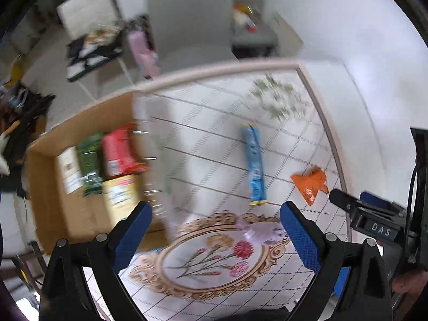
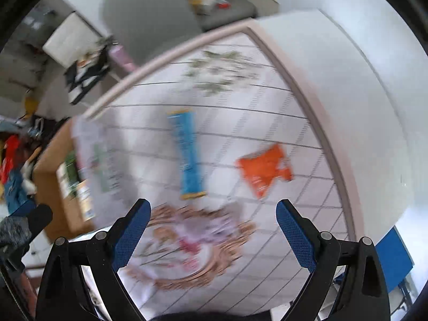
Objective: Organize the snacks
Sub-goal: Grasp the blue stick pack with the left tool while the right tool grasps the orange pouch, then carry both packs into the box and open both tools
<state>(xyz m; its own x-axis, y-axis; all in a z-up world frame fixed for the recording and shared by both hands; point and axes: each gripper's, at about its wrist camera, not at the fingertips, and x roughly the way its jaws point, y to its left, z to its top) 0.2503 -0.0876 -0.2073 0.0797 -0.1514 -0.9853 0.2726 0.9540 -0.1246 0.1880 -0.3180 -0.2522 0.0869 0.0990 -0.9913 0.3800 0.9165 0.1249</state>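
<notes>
A home: floral tablecloth [image 1: 240, 160], grey chair [image 1: 190, 21], cluttered floor.

Left gripper [image 1: 216, 215] – black plastic frame, two angled fingers [image 1: 133, 236] faced with blue knurled pads, round silver screw heads at the pivots. Right gripper [image 2: 213, 212] is the same build: black arms, blue textured pads, silver screws. From the left wrist its side shows a black block marked "DAS" – thin black cable alongside.

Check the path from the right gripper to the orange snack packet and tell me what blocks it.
Nothing visible blocks it. The right gripper is open and empty, and only bare tablecloth lies between it and the orange packet. The blue packet lies apart, to the left.
</notes>
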